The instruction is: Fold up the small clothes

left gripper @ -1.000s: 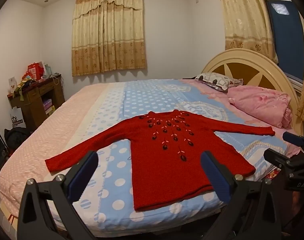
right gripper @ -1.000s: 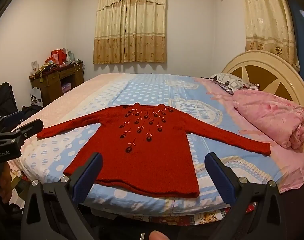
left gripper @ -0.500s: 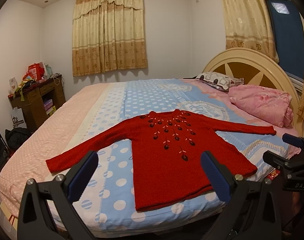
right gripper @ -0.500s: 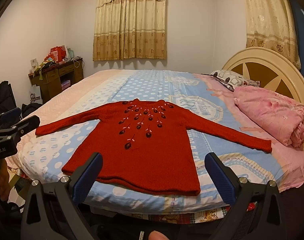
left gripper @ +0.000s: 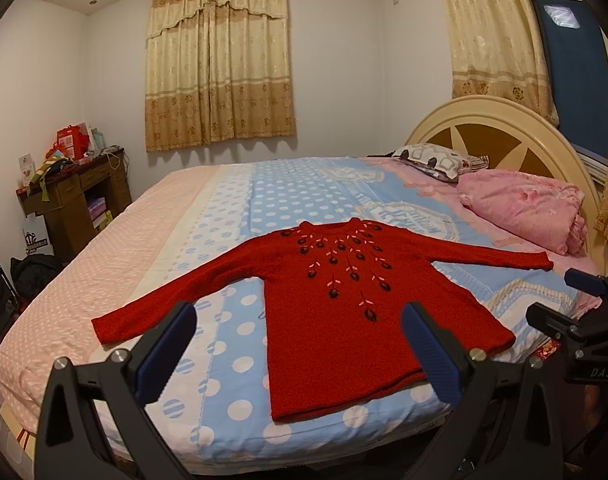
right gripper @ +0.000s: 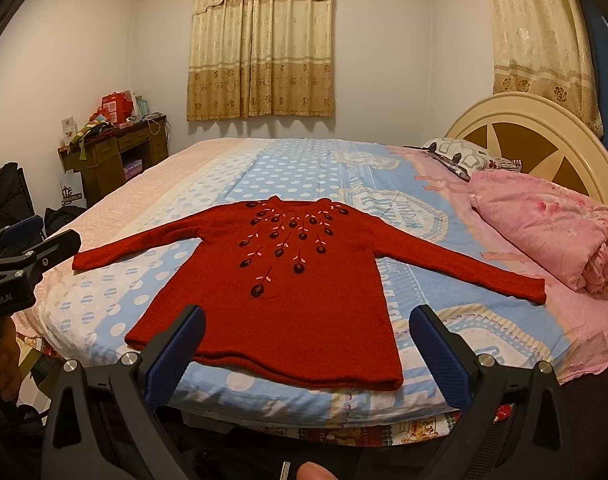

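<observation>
Since the earlier frames my views shift only slightly, and the red sweater point(left gripper: 344, 312) lies flat; my left gripper point(left gripper: 300, 348) and right gripper point(right gripper: 310, 354) hover spread wide, holding nothing.

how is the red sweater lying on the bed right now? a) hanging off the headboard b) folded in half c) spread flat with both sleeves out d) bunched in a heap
c: the red sweater lies flat on the bed, front up, with both sleeves stretched out to the sides.
</observation>
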`<state>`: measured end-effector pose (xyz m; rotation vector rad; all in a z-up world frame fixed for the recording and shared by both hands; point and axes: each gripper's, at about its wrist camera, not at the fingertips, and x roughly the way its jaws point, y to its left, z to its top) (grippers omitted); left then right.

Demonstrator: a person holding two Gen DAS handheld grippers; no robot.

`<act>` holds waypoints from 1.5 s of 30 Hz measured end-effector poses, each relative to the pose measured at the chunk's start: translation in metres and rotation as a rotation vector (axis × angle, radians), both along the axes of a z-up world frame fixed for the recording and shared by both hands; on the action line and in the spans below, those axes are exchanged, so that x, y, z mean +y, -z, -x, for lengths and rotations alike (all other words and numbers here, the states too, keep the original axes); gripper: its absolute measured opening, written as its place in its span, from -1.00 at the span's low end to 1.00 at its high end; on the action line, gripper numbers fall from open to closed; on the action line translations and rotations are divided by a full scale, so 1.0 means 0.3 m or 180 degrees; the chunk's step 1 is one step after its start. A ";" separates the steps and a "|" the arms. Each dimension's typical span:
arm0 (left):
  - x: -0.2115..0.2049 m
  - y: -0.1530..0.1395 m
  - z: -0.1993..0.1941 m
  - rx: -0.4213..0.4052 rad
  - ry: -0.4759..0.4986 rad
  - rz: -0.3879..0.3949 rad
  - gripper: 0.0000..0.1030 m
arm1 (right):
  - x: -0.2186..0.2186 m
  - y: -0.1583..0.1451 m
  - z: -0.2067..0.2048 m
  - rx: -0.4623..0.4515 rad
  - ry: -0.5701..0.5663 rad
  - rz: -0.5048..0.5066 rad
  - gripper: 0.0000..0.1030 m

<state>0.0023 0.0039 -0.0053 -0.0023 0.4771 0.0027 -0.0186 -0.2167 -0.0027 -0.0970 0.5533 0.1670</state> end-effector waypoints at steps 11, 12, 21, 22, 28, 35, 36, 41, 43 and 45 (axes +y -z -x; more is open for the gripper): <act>-0.001 0.007 0.003 0.0020 0.0007 -0.0007 1.00 | 0.012 0.012 -0.002 0.0052 -0.0030 -0.0021 0.98; -0.001 0.007 0.003 0.0019 0.0010 -0.0005 1.00 | 0.011 0.012 -0.003 0.0054 -0.0031 -0.0020 0.98; -0.009 0.007 0.001 0.0032 0.0016 -0.0012 1.00 | 0.018 0.018 -0.004 0.0073 -0.0051 -0.0023 0.98; -0.008 0.007 0.001 0.0030 0.0015 -0.0012 1.00 | 0.017 0.018 -0.005 0.0069 -0.0048 -0.0023 0.98; -0.009 0.005 0.002 0.0025 0.0009 -0.0006 1.00 | 0.021 0.022 -0.009 0.0083 -0.0036 -0.0040 0.98; -0.008 0.005 0.001 0.0025 0.0010 0.0000 1.00 | 0.018 0.023 -0.010 0.0086 -0.0036 -0.0040 0.98; -0.008 0.005 0.001 0.0028 0.0009 0.0003 1.00 | 0.018 0.023 -0.009 0.0090 -0.0036 -0.0045 0.98; -0.008 0.006 0.002 0.0022 0.0009 -0.0003 1.00 | 0.018 0.028 -0.009 0.0099 -0.0044 -0.0048 0.98; -0.007 0.005 0.001 0.0025 0.0010 0.0000 1.00 | 0.020 0.032 -0.009 0.0110 -0.0050 -0.0046 0.98; -0.008 0.006 0.001 0.0024 0.0011 0.0001 1.00 | 0.021 0.033 -0.010 0.0109 -0.0051 -0.0045 0.98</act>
